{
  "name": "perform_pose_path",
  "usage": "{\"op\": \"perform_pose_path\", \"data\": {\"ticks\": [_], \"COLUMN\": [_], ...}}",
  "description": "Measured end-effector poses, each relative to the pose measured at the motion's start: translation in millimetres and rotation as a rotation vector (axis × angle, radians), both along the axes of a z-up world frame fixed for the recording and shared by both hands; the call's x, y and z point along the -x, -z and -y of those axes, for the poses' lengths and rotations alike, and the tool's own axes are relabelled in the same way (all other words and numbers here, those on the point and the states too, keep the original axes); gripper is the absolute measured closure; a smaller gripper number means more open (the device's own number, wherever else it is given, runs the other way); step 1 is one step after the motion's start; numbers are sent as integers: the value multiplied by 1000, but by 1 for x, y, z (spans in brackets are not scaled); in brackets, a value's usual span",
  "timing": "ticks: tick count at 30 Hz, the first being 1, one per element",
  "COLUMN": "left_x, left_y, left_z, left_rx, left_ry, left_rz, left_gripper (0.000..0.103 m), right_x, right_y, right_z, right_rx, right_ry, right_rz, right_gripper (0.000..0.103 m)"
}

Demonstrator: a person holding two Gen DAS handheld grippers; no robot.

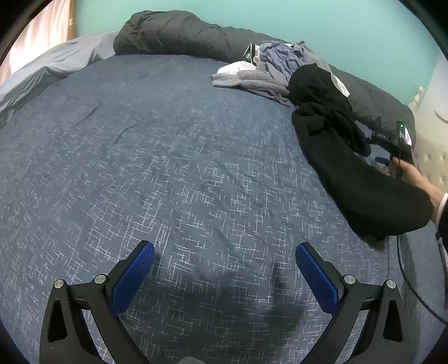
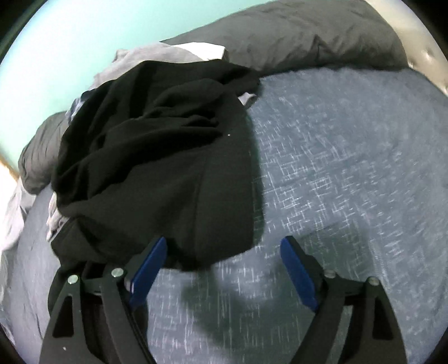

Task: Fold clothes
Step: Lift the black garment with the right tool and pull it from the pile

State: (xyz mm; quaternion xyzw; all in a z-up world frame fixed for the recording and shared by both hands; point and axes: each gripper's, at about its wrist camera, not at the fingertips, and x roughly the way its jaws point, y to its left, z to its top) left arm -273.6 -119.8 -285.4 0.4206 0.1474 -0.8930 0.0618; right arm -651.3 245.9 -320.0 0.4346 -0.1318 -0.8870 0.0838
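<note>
We find the left claw [image 1: 225, 261] held wide open above a bare stretch of the blue woven bedspread [image 1: 168, 168], its blue pads [image 1: 134, 277] well apart and nothing between them. Its shadow falls on the cloth just beneath.

The right claw [image 2: 222, 263] is likewise wide open and grips nothing. Its left pad [image 2: 148, 268] sits at the near edge of the black garment [image 2: 168, 168]; we cannot tell whether it touches the fabric. The other pad is over bare bedspread [image 2: 350, 154].

The black garment [image 1: 350, 168] lies crumpled and unfolded on the right side of the bed in the left wrist view, stretching from the pile of clothes [image 1: 274, 70] toward the near edge. That pile, in grey, blue-grey and white pieces, lies further back, touching the black garment and resting against the dark grey duvet [image 1: 173, 33], which is bunched along the teal wall [image 1: 336, 25]. A pale grey sheet [image 1: 56, 64] shows at the far left.

In the left wrist view, the person's right hand [image 1: 414, 176] is seen beside the black garment, partly hidden by it. Both views are slightly blurred.
</note>
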Motion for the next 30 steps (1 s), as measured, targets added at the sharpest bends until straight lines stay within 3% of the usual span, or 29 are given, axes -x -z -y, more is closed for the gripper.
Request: {"op": "perform_pose_path", "data": {"ticks": [3,5,7,8,13,14,21,30], "left_x": [1,1,0,-1,-4,-5,-9,-34], "left_y": [2,3,0,-1,-10,-12,-25,-60], "left_z": [-2,-3,-4,-5,-8,-9,-14,-24], "left_rx": [1,2,-3,-6,-20,-23,-44,-59], "left_ry": [6,10,14,15,23,24,35,37], "left_rz": [5,8,2,-1,-18,-21,-44,-111], "left_gripper": [0,0,0,0,0,0,0,0], "right_x": [1,-1,-6,-9,-35,-43,-109,-214], "right_y": [4,6,1,-3,-38,-48,-114,-205], "right_z": [7,15,20,22,37,38,36,17], "right_rx": [1,-14,-32,-29,-46,-28,48,167], "right_ry": [-39,-77,-105,-124,-201,-214,-321,-376], "right_rz": [-9,-13,-36,-55,-155,-176,-274,-377], "right_gripper": [21,48,54,67,86,98,99,99]}}
